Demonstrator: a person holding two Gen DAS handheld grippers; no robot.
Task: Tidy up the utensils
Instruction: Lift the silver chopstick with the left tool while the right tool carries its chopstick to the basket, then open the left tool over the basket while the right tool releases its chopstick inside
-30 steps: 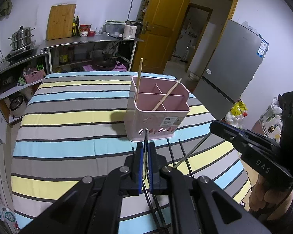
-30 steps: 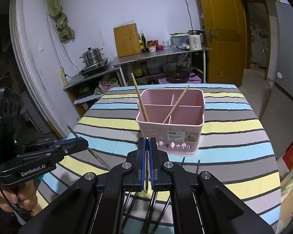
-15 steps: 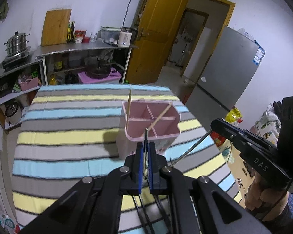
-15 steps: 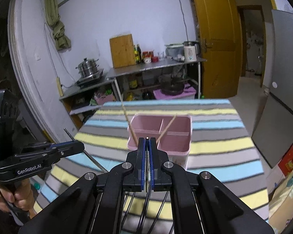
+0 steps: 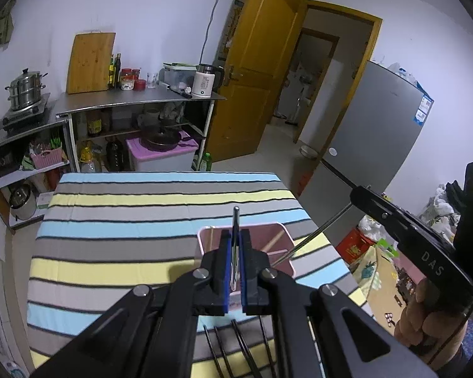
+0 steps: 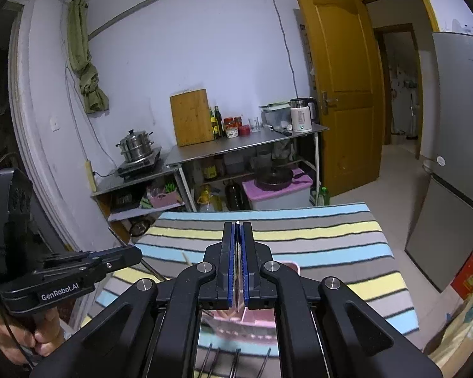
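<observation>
My left gripper [image 5: 235, 236] is shut on a thin metal chopstick [image 5: 235, 219] that sticks up past its fingertips. Just behind and below it stands the pink divided caddy [image 5: 279, 231] on the striped tablecloth [image 5: 126, 220], with two wooden chopsticks [image 5: 272, 242] leaning inside. My right gripper [image 6: 237, 230] is shut on a second metal chopstick [image 5: 312, 235], raised over the caddy [image 6: 252, 318], which shows only between its arms. Several black chopsticks [image 5: 236, 340] lie on the cloth near the front edge. Each gripper shows in the other's view, a hand around its handle.
A steel shelf unit [image 5: 135, 102] with a kettle, jars, a cutting board and pots stands behind the table. A yellow door [image 5: 252, 72] hangs open at the back and a grey fridge [image 5: 378, 145] is on the right. Bags and boxes [image 5: 372, 252] sit on the floor beside the table.
Both grippers have risen and drawn back from the table, each still shut on its metal chopstick. The caddy has sunk low in both views and is now partly hidden by the fingers.
</observation>
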